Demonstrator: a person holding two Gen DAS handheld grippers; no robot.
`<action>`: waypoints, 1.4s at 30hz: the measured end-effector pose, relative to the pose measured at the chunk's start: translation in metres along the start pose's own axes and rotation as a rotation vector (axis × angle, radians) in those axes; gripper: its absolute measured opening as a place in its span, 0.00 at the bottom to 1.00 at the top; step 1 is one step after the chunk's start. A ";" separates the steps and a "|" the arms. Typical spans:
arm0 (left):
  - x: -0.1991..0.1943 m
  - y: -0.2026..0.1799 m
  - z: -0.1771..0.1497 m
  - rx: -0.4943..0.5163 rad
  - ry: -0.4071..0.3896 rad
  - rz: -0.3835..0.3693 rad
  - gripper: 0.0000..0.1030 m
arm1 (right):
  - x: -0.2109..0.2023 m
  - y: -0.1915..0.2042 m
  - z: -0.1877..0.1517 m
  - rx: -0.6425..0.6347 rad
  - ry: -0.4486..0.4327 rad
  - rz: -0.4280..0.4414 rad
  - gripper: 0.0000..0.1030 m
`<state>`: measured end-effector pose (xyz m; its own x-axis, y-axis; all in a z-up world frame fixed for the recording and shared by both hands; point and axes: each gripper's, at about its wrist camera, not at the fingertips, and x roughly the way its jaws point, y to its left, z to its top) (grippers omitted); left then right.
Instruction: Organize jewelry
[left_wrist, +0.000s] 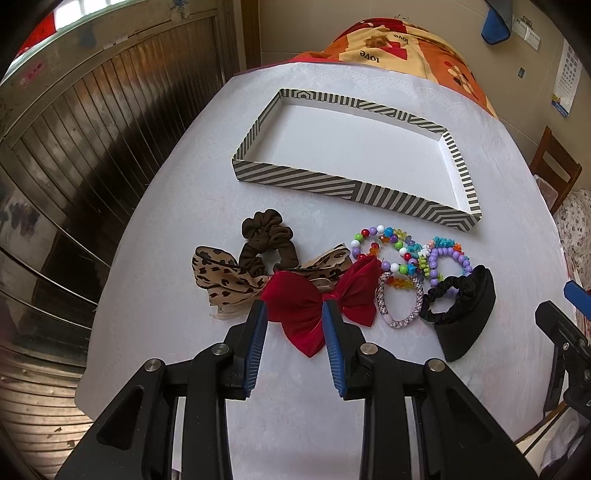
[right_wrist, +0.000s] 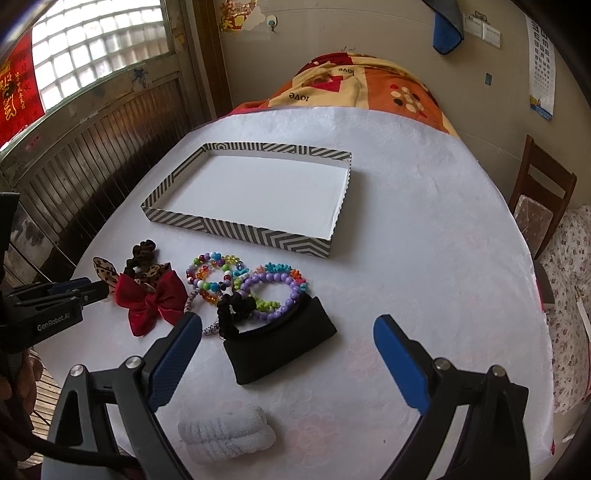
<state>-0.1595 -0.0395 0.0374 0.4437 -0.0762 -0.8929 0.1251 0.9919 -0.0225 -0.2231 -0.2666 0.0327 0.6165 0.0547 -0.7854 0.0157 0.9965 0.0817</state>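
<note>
The red bow (left_wrist: 317, 306) looks like soft, shiny velvet. At two o'clock from it, the bead bracelets (left_wrist: 399, 254) are glossy plastic. The striped tray (left_wrist: 314, 184) looks like matt cardboard.

Black-and-white striped tray (left_wrist: 334, 189), red bow (left_wrist: 295, 308), leopard-print ribbon (left_wrist: 221, 277), brown scrunchie (left_wrist: 264, 240), white tablecloth (right_wrist: 406, 229).

White-clothed table (right_wrist: 406, 221), orange patterned blanket (right_wrist: 369, 88) at its far end, glass-block window (right_wrist: 99, 48) and dark wood-slat panelling (left_wrist: 92, 122) on the left, wooden chair (right_wrist: 543, 192) on the right, beige wall with eye chart (right_wrist: 543, 66), daylight.
</note>
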 end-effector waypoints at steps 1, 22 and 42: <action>0.000 0.000 0.000 0.000 0.001 0.000 0.08 | 0.001 0.000 0.000 0.000 0.003 0.000 0.94; 0.007 0.001 -0.001 -0.003 0.030 -0.002 0.08 | 0.012 -0.001 -0.001 0.001 0.050 0.001 0.94; 0.007 0.006 0.001 -0.004 0.029 -0.005 0.08 | 0.014 0.004 0.000 0.002 0.058 0.001 0.94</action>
<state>-0.1549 -0.0343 0.0313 0.4170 -0.0786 -0.9055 0.1242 0.9918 -0.0289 -0.2144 -0.2614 0.0226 0.5702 0.0595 -0.8194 0.0169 0.9963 0.0841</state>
